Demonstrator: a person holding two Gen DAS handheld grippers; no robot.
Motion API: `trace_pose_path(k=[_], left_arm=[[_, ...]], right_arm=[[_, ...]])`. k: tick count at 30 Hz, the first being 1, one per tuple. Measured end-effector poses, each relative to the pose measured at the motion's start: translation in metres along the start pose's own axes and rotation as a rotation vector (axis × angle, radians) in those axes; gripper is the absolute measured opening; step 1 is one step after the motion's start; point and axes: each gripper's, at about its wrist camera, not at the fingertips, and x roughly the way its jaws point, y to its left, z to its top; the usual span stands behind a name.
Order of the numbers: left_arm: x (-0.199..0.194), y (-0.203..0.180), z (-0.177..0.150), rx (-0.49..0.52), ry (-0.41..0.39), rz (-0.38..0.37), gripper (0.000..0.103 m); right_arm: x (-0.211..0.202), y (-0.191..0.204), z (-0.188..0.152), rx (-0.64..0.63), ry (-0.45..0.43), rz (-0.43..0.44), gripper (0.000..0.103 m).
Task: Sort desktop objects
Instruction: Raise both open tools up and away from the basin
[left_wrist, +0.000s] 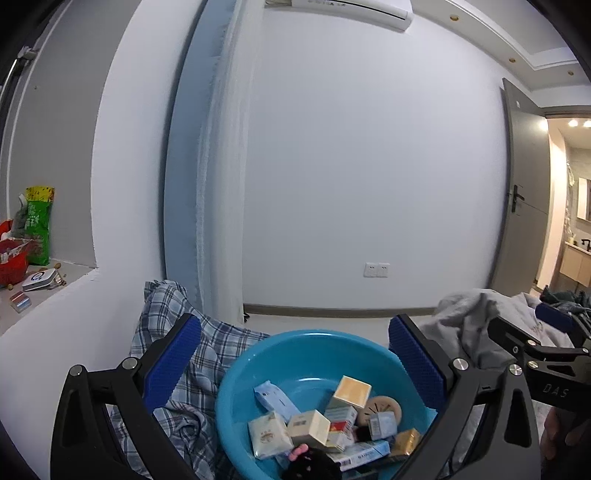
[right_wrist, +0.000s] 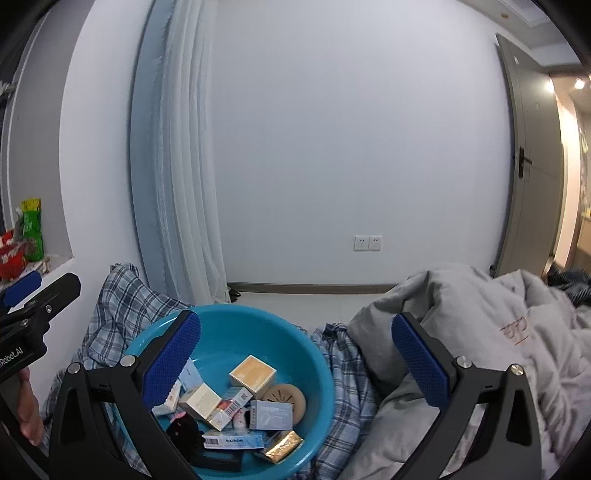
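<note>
A blue plastic basin (left_wrist: 303, 354) (right_wrist: 240, 328) sits on a plaid cloth (left_wrist: 207, 350) (right_wrist: 122, 306) and holds several small boxes, among them a cream cube box (left_wrist: 351, 392) (right_wrist: 253, 373), a round tan disc (left_wrist: 380, 408) (right_wrist: 286, 398), a gold packet (right_wrist: 282, 446) and a black plush toy (left_wrist: 314, 467) (right_wrist: 183, 430). My left gripper (left_wrist: 295, 354) is open above the basin, nothing between its blue pads. My right gripper (right_wrist: 295, 354) is open too, over the basin's right rim, empty. Each gripper shows at the other view's edge.
A grey quilt (right_wrist: 480, 332) (left_wrist: 472, 317) is heaped to the right of the basin. A white wall with sockets (right_wrist: 367, 243) and a curtain (right_wrist: 184, 184) stand behind. A window sill at left carries a green bag (left_wrist: 38, 225) and a red basket (left_wrist: 13, 264). A door (right_wrist: 532, 166) is open at right.
</note>
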Motion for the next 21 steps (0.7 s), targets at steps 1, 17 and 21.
trace_pose_path(k=[1, 17, 21], left_arm=[[-0.004, -0.001, 0.001, 0.005, 0.005, -0.005, 0.103], [-0.079, -0.019, 0.026, 0.008, -0.043, -0.032, 0.103], [-0.067, -0.014, 0.011, -0.016, 0.074, -0.027, 0.103]], right_arm=[[-0.004, 0.001, 0.001, -0.013, -0.007, -0.01, 0.103], [-0.071, 0.003, 0.008, -0.015, -0.077, 0.004, 0.103], [-0.068, 0.006, 0.001, -0.004, 0.015, 0.009, 0.103]])
